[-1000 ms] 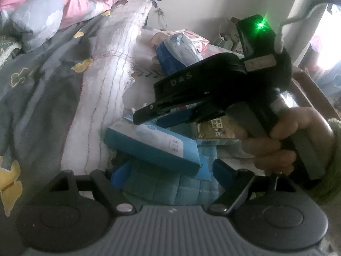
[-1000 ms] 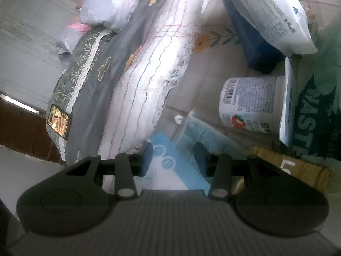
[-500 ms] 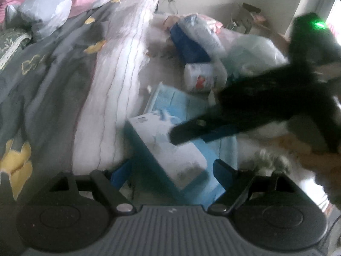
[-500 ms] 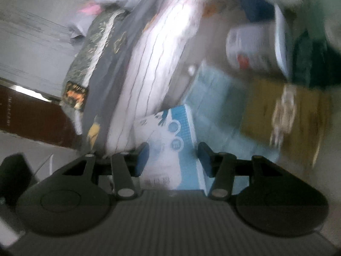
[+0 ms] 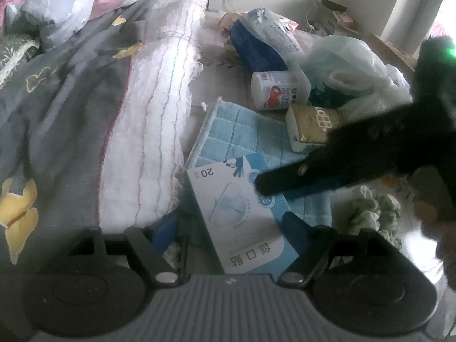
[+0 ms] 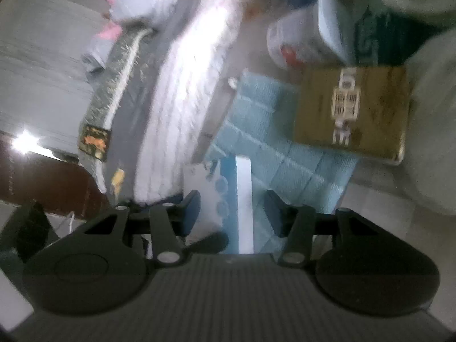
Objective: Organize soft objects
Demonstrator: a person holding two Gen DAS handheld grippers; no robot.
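A white and blue box [image 5: 242, 216] lies flat on a light blue quilted cloth [image 5: 242, 134] on the bed. My left gripper [image 5: 230, 229] straddles the box's near end. Its jaws are closing, with a gap still showing at the left pad. My right gripper [image 5: 285, 188] reaches in from the right, held by a hand, its tips over the box's far corner. In the right wrist view the box's edge [image 6: 243, 199] stands between the right gripper [image 6: 232, 209]; those jaws are closing too, and neither pad touches. A gold tissue pack [image 5: 310, 125] rests on the cloth.
A white tub with a red label [image 5: 279, 89], a blue wipes pack [image 5: 265, 42] and a plastic bag [image 5: 342, 59] crowd the back. A pale green scrunchie [image 5: 376, 213] lies at right. A white blanket [image 5: 154, 114] and grey quilt [image 5: 71, 99] rise at left.
The right gripper has drawn back to the right, uncovering the cloth and tub. The box has swung from lying crosswise to pointing lengthwise between the left fingers, and now sits between the right fingers too.
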